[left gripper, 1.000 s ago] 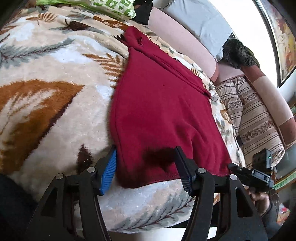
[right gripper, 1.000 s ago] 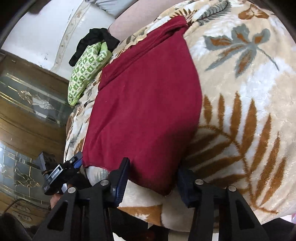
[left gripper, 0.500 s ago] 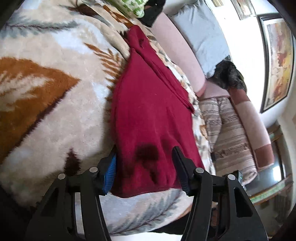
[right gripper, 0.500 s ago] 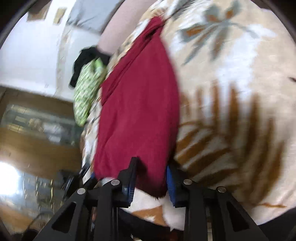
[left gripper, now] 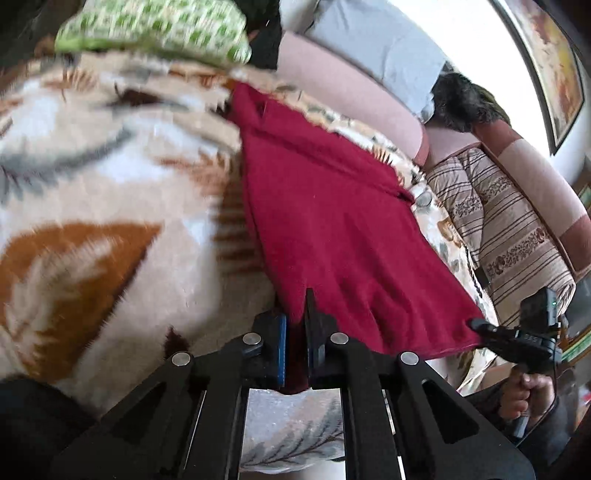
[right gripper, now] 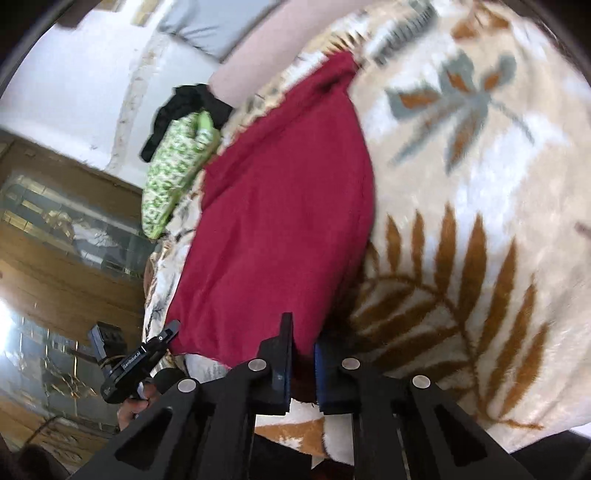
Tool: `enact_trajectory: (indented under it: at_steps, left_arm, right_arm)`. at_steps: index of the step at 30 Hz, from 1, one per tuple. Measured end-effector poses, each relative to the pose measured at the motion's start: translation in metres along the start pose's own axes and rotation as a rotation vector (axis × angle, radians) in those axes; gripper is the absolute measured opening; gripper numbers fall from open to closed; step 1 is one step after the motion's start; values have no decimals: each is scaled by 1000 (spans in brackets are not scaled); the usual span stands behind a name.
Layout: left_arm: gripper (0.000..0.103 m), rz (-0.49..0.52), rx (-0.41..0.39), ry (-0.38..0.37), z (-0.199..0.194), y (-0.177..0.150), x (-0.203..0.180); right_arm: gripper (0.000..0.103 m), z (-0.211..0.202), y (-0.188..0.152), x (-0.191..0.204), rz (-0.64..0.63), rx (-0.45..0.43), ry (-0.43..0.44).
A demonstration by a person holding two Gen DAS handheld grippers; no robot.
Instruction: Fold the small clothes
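Observation:
A dark red garment [left gripper: 332, 221] lies spread on a leaf-patterned blanket [left gripper: 92, 192]. It also shows in the right wrist view [right gripper: 277, 221]. My left gripper [left gripper: 295, 325] is shut on the garment's near left corner. My right gripper [right gripper: 301, 343] is shut on the garment's near right corner. Each gripper shows in the other's view, pinching the hem: the right one in the left wrist view [left gripper: 517, 339], the left one in the right wrist view [right gripper: 140, 358]. The near hem is lifted a little between them.
A green patterned cloth [left gripper: 155, 29] and a black item [right gripper: 184, 107] lie at the blanket's far end. A pink bolster [left gripper: 351, 92], grey pillow [left gripper: 376, 48] and striped cushion [left gripper: 509, 229] line the back. Wooden glass-fronted cabinet [right gripper: 55, 258] stands to the left.
Both grippers were open around the near hem corners; both have closed on the red garment. The right one closed first. The views have shifted and blurred.

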State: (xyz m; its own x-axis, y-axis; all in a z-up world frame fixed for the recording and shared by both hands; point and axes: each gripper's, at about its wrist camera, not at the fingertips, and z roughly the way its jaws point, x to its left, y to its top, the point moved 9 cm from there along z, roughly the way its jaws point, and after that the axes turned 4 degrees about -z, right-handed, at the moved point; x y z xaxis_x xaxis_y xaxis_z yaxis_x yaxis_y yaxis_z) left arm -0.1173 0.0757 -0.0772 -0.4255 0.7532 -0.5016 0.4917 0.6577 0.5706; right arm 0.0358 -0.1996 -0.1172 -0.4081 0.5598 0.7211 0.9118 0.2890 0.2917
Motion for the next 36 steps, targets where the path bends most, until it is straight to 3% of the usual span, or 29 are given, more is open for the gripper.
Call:
enact_trajectory:
  at_steps: [6,10,14,21,30,36]
  left_arm:
    - [6,-136,52,-65,-4,23,-9]
    - [6,-265,37,-117,-15,86,-44]
    - [6,-315,-6,-100,-10,137,-67]
    - [6,-359,-123,-21,49,197,-48]
    - [6,-374,-154,46,145,263,-10]
    - [8,-352,-157,62,207,275,12]
  right_arm:
    - [8,-34,14,16,-76,-84,-8]
    - [8,-38,45,30,-99,-117,-11]
    - [8,-46,101,60,-125,-201,9]
    - [8,-34,188,62,-95,-299,-8]
    - [8,44,283,20,-38,-315,-77]
    - [8,96,323,-8,-57,-312,-140]
